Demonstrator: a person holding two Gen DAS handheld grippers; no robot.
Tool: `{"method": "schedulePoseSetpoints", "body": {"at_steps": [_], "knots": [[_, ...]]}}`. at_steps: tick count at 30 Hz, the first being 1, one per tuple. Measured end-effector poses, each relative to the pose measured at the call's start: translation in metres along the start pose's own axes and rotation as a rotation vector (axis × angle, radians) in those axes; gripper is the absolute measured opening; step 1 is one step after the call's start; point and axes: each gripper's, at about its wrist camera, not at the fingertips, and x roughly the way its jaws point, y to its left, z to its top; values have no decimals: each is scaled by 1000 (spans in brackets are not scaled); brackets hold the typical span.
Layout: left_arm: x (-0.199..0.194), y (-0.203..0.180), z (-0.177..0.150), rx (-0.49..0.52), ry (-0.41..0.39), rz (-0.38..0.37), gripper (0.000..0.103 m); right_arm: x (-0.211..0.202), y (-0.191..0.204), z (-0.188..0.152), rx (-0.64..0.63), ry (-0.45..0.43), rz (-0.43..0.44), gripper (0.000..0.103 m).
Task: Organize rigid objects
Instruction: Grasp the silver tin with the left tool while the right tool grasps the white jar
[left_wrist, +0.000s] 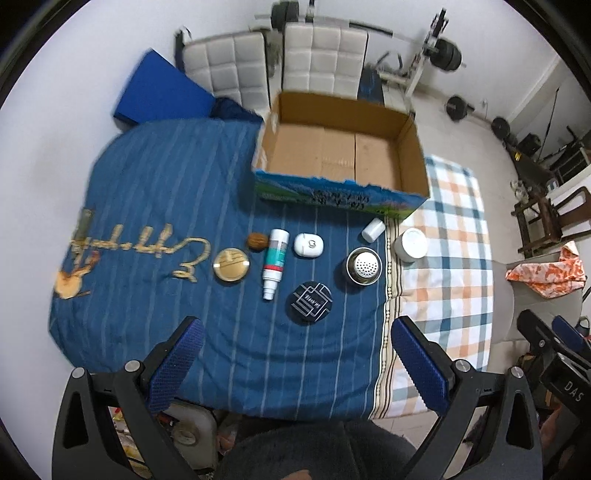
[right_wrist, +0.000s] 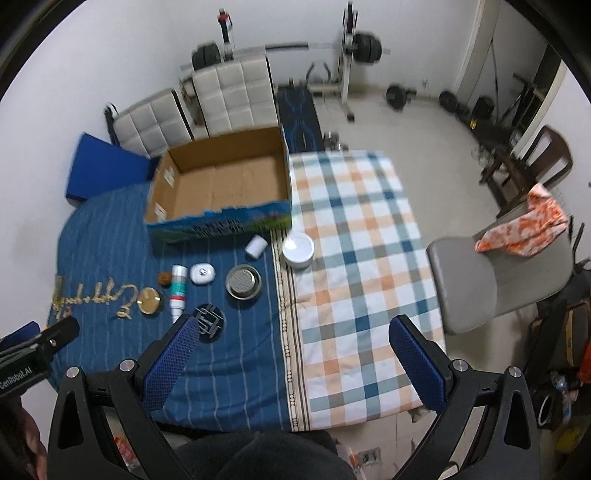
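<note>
An open cardboard box (left_wrist: 332, 147) (right_wrist: 221, 184) stands empty at the back of the cloth-covered table. In front of it lie a gold round tin (left_wrist: 231, 265) (right_wrist: 149, 301), a small brown nut-like ball (left_wrist: 257, 242) (right_wrist: 164, 278), a white spray tube (left_wrist: 275, 262) (right_wrist: 177, 291), a white oval case (left_wrist: 308, 245) (right_wrist: 202, 274), a dark round disc (left_wrist: 309, 301) (right_wrist: 209, 322), a steel perforated cup (left_wrist: 364, 266) (right_wrist: 243, 280), a small white bottle (left_wrist: 373, 229) (right_wrist: 256, 246) and a white jar (left_wrist: 410, 243) (right_wrist: 298, 249). My left gripper (left_wrist: 297, 343) and right gripper (right_wrist: 295, 341) are open and empty, above the table's near edge.
A blue striped cloth (left_wrist: 166, 203) covers the left of the table, a checked cloth (right_wrist: 354, 258) the right. White padded chairs (left_wrist: 321, 55) stand behind the box. A grey chair (right_wrist: 480, 280) with an orange cloth is at the right. Gym weights line the far wall.
</note>
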Motion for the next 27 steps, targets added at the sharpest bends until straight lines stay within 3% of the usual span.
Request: {"method": "schedulePoseSetpoints", "body": {"at_steps": [4,8,12,18,20,22,24,27], "knots": [[76,-32,33,38,72,2,103,88,-14,25,-24,25,2,103],[153,-60,60,48,129,77,103,193,-30,47,-26,99,-20,102],[210,-75,76,46,190,123,103,283,-37,63,10,218,61,101],[245,-75,89,-1,218,187,103,351,-27,74,59,323,156,98],[250,-75,90,-9,233,190,103,368,-24,74,59,361,153,88],[255,-77,91,-15,255,170,103,384,-25,72,48,402,107,73],[258,-80,89,-18,285,131,103,385,-32,70,47,409,140,72],[264,-86,79,-22,326,71,103,379,-52,56,22,448,103,71]]}}
